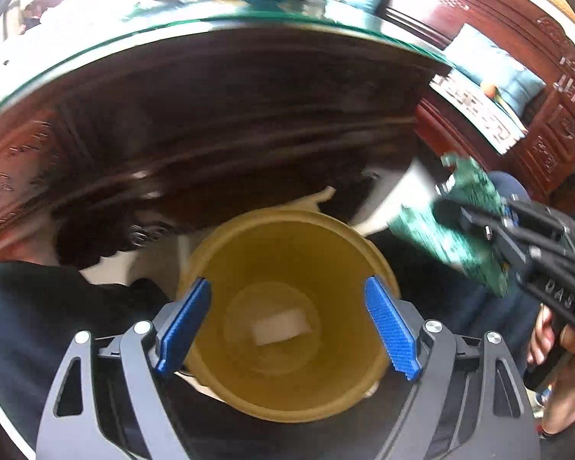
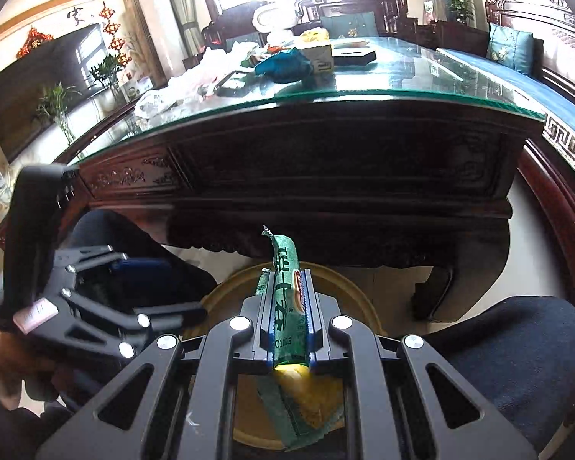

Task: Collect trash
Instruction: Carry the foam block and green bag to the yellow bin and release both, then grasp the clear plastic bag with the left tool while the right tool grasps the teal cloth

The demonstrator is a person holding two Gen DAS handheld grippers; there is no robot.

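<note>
Over a yellow bin (image 1: 287, 318) holding one white scrap (image 1: 280, 326), the left gripper (image 1: 287, 326) hangs with jaws apart and empty; to its right, the right gripper (image 2: 287, 295) stands clamped on a green wrapper (image 2: 285, 299) above the bin's rim.

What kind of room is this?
Probably a living room at home: a big television against the wall, carved wooden seats with blue cushions, and a glass-topped wooden table with clutter on it.
</note>
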